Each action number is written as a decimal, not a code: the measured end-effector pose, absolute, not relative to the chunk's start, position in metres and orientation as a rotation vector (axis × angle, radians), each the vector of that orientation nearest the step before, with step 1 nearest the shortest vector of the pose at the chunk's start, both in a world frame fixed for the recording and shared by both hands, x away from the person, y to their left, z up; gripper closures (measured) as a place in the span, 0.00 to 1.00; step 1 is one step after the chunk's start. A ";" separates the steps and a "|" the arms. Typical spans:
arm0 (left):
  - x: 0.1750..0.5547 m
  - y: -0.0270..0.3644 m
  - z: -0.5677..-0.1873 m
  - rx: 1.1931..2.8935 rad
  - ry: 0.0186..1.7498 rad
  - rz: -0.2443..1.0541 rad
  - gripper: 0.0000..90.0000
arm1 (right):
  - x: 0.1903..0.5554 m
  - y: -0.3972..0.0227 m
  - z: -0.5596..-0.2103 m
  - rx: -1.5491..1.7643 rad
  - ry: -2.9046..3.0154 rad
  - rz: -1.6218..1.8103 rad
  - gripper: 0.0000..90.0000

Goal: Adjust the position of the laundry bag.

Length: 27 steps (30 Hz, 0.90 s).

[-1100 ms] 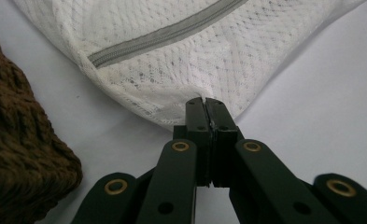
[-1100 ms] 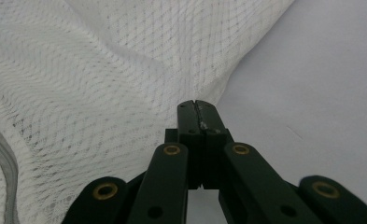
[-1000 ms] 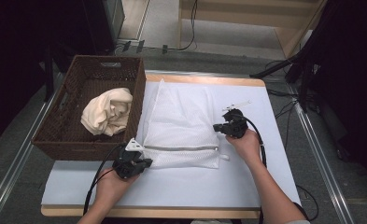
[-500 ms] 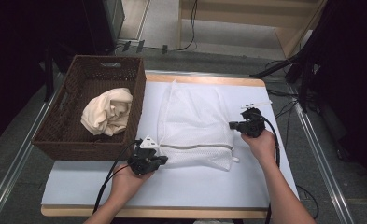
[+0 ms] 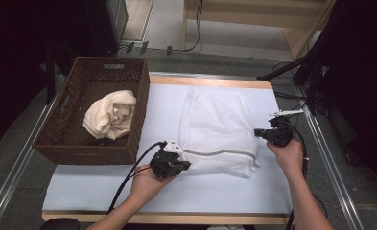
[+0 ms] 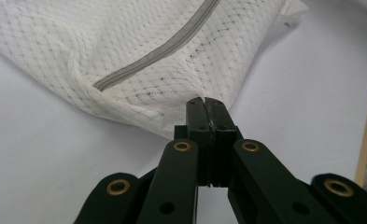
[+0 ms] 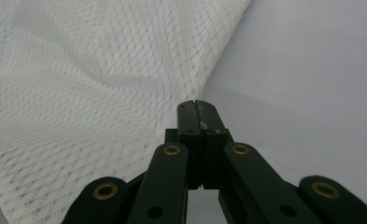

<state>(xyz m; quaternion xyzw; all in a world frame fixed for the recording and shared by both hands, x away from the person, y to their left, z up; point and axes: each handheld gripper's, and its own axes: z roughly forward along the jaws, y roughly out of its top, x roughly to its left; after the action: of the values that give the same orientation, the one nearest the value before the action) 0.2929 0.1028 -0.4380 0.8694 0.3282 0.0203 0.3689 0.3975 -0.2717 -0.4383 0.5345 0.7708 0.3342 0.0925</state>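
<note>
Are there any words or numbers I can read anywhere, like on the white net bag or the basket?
None: no word, number, label or sign can be read.
The mesh bag bears only a plain grey zip.
The wicker basket and the cream cloth in it bear no writing.
The left gripper and right gripper bear only brass rivets.

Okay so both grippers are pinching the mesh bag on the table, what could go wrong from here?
1. Each gripper, left and right, clamps only a thin edge of the mesh laundry bag, so the netting might slip out or snag.
2. The zipper looks closed, so the cream cloth in the wicker basket likely can't go in yet.
</note>
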 end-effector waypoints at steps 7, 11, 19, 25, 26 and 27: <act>0.286 0.092 -0.433 2.233 0.785 0.013 1.00 | 0.391 -0.280 -0.443 1.608 2.289 0.980 1.00; 0.286 0.101 -0.437 2.235 0.821 0.004 1.00 | 0.392 -0.273 -0.445 1.586 2.324 0.975 1.00; 0.282 0.122 -0.441 2.220 0.889 0.009 1.00 | 0.399 -0.255 -0.449 1.536 2.400 0.972 1.00; 0.279 0.134 -0.444 2.216 0.935 -0.006 1.00 | 0.405 -0.242 -0.452 1.527 2.441 0.988 1.00; 0.279 0.136 -0.445 2.213 0.943 -0.009 1.00 | 0.406 -0.240 -0.453 1.526 2.450 0.988 1.00; 0.279 0.137 -0.446 2.210 0.956 -0.015 1.00 | 0.406 -0.239 -0.453 1.522 2.459 0.987 1.00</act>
<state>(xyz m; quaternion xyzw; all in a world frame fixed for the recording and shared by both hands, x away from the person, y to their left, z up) 0.2788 0.1375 -0.4463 0.8567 0.3707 -0.0059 0.3587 0.4063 -0.2387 -0.4532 0.4975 0.8040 0.3227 0.0431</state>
